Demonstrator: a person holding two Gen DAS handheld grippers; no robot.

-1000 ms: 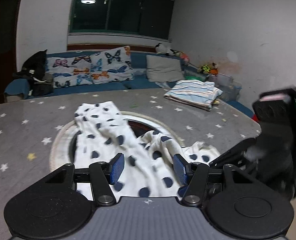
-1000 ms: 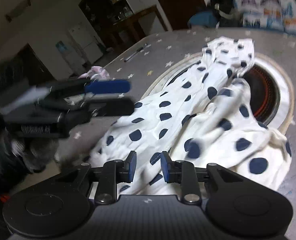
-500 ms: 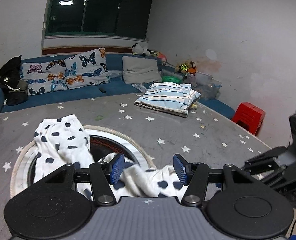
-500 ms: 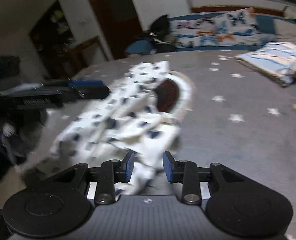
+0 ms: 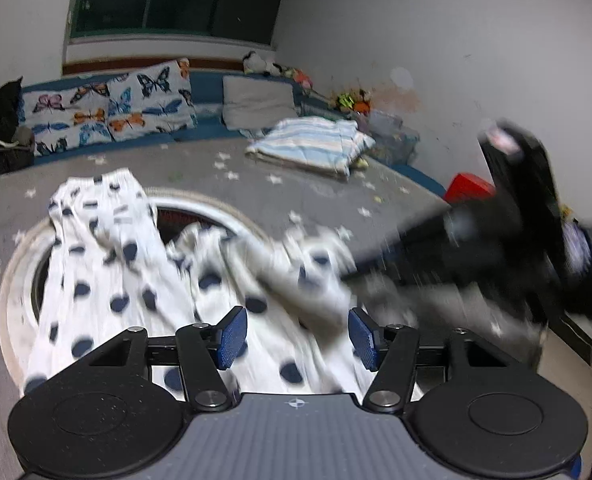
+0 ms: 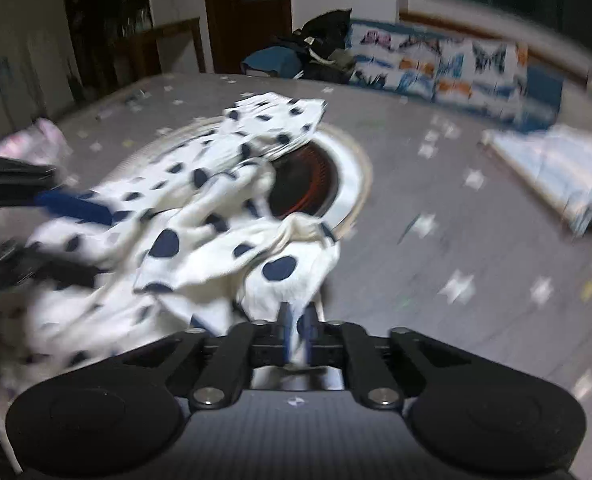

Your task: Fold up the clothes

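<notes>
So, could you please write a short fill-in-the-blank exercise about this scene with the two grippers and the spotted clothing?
1. The white garment has dark ____ printed on it.
2. The right gripper is ____ on the garment's edge.
3. The left gripper has its jaws ____.
4. The grey table is printed with small white ____.

Missing words: dots; shut; open; stars

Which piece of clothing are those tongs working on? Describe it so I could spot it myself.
Find the big grey star-printed table with a round ringed opening in its middle. Draped across that opening, crumpled, lies the white garment with dark blue polka dots. The only other laundry nearby is a folded pale blue striped pile at the far edge and a pink bundle; neither is spotted.
</notes>
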